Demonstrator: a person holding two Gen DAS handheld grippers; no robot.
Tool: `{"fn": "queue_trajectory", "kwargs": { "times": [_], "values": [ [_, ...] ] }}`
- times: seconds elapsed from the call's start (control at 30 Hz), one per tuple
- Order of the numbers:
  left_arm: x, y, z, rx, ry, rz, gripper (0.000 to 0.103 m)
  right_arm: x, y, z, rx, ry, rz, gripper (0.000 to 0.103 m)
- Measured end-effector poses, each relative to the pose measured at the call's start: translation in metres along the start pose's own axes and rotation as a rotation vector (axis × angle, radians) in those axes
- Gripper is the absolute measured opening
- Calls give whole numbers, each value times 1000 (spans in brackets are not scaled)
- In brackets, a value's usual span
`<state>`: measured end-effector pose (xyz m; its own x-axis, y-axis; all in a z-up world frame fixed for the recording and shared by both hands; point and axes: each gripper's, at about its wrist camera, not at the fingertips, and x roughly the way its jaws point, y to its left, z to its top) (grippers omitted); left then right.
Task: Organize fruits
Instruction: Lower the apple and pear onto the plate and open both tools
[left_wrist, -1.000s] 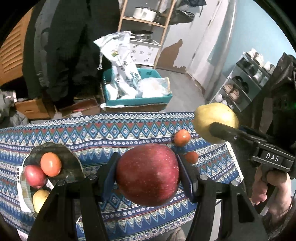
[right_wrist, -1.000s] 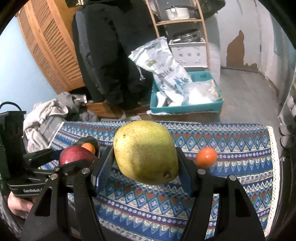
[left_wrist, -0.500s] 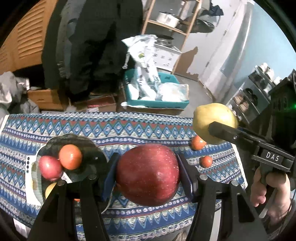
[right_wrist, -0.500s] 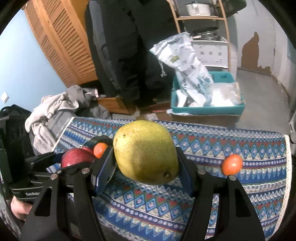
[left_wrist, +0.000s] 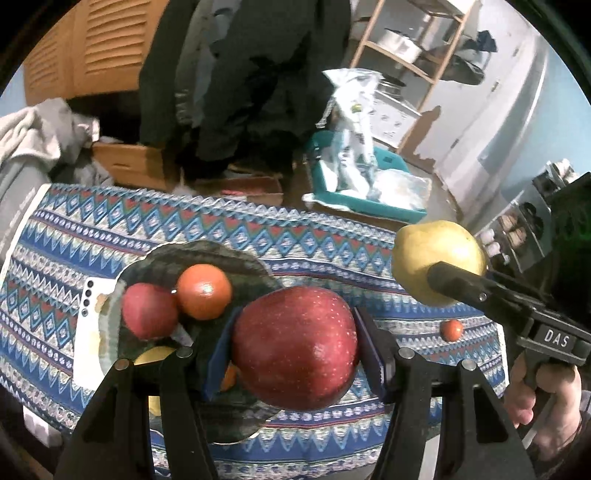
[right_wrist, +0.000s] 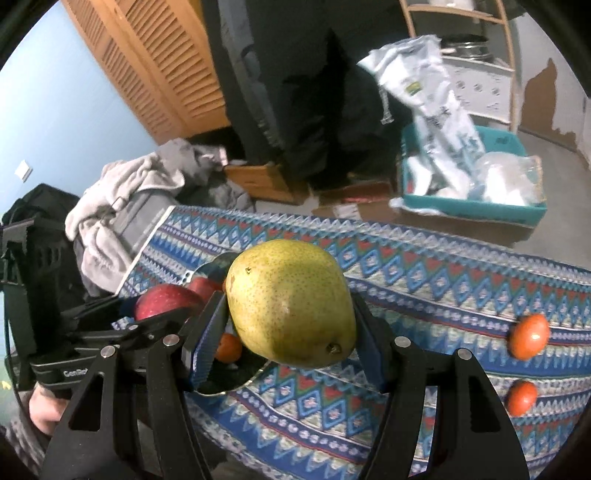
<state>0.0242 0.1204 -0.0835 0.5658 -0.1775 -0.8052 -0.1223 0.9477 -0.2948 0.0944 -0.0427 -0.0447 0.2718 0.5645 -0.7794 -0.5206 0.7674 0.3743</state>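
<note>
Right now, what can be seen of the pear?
The pear is yellow-green with fine brown speckles and a few small dark marks, whole and smooth-skinned. It lies sideways in the right gripper, its dark blossom end toward the camera and lower right. The jaws press its two flanks and nothing else touches it. It is held in the air above the patterned cloth, beside the dark plate, right of the apple.

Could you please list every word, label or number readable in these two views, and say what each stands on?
"DAS": white letters on the body of the right gripper, seen in the left wrist view.
"GenRob", cut off by a finger: on the body of the left gripper, seen in the right wrist view.
Print on the white bag in the teal bin: too blurred to read.
</note>
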Motion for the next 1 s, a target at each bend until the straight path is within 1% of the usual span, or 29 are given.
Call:
{"fn": "queue_trajectory", "kwargs": {
  "times": [0.17, 0.5, 0.67, 0.93, 1.0],
  "values": [
    [12, 26, -2, -41, 25, 38, 63, 29, 15, 0, -18, 46, 26, 66],
    [29, 65, -12, -107, 78, 68, 63, 82, 31, -8, -29, 157, 45, 66],
    [40, 77, -17, -125, 108, 82, 63, 103, 38, -12, -39, 202, 36, 66],
    [55, 86, -28, -140, 170, 82, 63, 125, 44, -14, -28, 250, 26, 66],
    [57, 86, -30, -145, 182, 71, 63, 130, 44, -14, -24, 261, 25, 66]
  ]
}}
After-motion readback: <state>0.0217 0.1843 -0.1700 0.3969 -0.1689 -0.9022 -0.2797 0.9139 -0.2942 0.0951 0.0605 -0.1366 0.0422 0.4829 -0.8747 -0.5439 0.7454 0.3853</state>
